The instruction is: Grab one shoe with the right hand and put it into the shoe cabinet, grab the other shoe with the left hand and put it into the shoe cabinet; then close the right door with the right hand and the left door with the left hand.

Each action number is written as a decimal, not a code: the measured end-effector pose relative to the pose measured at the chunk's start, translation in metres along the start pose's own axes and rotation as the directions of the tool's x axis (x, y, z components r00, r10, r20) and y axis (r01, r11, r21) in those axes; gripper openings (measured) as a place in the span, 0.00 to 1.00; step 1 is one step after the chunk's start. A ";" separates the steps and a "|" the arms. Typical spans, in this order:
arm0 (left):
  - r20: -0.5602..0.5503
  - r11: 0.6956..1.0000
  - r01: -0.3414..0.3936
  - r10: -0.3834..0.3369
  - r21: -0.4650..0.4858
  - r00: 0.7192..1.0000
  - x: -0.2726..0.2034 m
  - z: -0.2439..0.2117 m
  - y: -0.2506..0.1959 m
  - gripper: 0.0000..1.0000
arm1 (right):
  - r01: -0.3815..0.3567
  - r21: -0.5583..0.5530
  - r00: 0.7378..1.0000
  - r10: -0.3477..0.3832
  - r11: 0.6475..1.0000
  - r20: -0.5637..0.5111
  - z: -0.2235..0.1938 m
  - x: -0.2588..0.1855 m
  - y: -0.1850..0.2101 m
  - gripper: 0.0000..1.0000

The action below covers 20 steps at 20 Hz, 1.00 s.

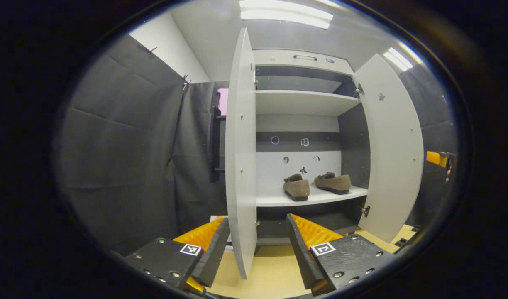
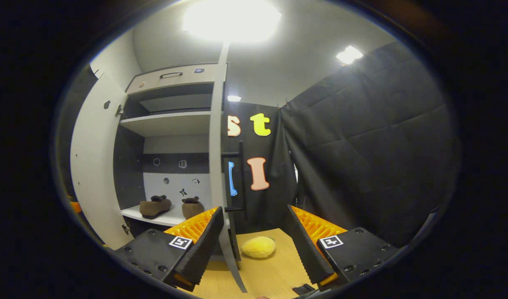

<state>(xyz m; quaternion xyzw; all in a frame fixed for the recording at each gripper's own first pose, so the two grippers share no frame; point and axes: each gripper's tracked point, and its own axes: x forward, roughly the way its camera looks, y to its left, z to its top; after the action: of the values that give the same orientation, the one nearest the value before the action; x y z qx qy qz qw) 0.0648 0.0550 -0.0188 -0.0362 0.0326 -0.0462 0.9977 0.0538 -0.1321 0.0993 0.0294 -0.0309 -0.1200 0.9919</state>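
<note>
Two brown fuzzy shoes (image 1: 296, 187) (image 1: 333, 182) stand side by side on the shoe cabinet's lower shelf (image 1: 320, 198); in the right gripper view they are the shoes (image 2: 154, 207) (image 2: 192, 207). Both doors hang open. The left door (image 1: 240, 166) shows edge-on, and its lower edge runs down between the spread fingers of my left gripper (image 1: 256, 253), which is open and not pressing it. The right door (image 2: 216, 166) likewise stands edge-on between the fingers of my open right gripper (image 2: 252, 249). The right door (image 1: 395, 145) swings wide.
A yellow soft lump (image 2: 258, 247) lies on the wooden floor just outside the right door. Black bar handles (image 1: 214, 145) (image 2: 240, 178) sit on the doors' outer faces. An upper shelf (image 1: 299, 101) and a top drawer (image 1: 304, 58) are above. Black cloth walls close both sides.
</note>
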 end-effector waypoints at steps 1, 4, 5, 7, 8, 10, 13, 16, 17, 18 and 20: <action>-0.002 1.000 -0.001 0.001 -0.003 1.000 -0.002 -0.001 0.000 0.84 | 0.028 -0.002 1.000 -0.028 1.000 0.001 0.003 0.004 -0.010 0.95; -0.005 1.000 -0.008 0.008 -0.017 1.000 -0.002 -0.001 0.005 0.82 | 0.107 -0.006 0.994 -0.107 0.994 0.001 0.011 0.020 -0.032 0.96; -0.005 1.000 -0.007 0.007 -0.024 1.000 -0.004 -0.002 0.005 0.84 | 0.137 -0.007 0.991 -0.137 0.991 0.008 0.013 0.030 -0.038 0.92; -0.005 0.999 -0.017 0.017 -0.037 1.000 -0.005 -0.003 0.011 0.84 | 0.182 -0.001 0.983 -0.182 0.983 0.007 0.016 0.044 -0.045 0.98; -0.007 0.999 -0.026 0.026 -0.039 1.000 -0.005 -0.003 0.015 0.84 | 0.195 0.001 0.981 -0.195 0.981 0.002 0.013 0.048 -0.039 0.98; -0.009 0.998 -0.043 0.043 -0.041 0.999 -0.007 -0.004 0.024 0.84 | 0.205 -0.014 0.978 -0.206 0.979 -0.018 0.009 0.059 -0.036 0.98; -0.009 0.997 -0.066 0.066 -0.042 0.998 -0.007 -0.005 0.036 0.84 | 0.224 -0.077 0.972 -0.228 0.971 -0.052 -0.004 0.068 -0.031 0.98; -0.013 0.996 -0.072 0.072 -0.048 0.997 -0.007 -0.005 0.043 0.84 | 0.215 -0.103 0.975 -0.219 0.971 -0.033 0.001 0.066 -0.026 0.92; -0.013 0.996 -0.076 0.075 -0.045 0.997 -0.008 -0.006 0.045 0.84 | 0.212 -0.116 0.976 -0.217 0.970 -0.030 0.002 0.064 -0.025 0.92; -0.009 0.996 -0.078 0.078 -0.042 0.997 -0.007 -0.005 0.047 0.80 | 0.214 -0.132 0.975 -0.219 0.968 -0.029 0.002 0.062 -0.024 0.96; -0.005 0.996 -0.079 0.078 -0.046 0.997 -0.008 -0.006 0.050 0.84 | 0.209 -0.146 0.976 -0.215 0.967 -0.033 0.003 0.058 -0.016 0.96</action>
<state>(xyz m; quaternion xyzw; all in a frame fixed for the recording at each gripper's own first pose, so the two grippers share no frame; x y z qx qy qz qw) 0.0615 0.1047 -0.0276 -0.0576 0.0368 -0.0063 0.9976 0.1063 -0.1619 0.1040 -0.0349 0.0050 -0.2265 0.9734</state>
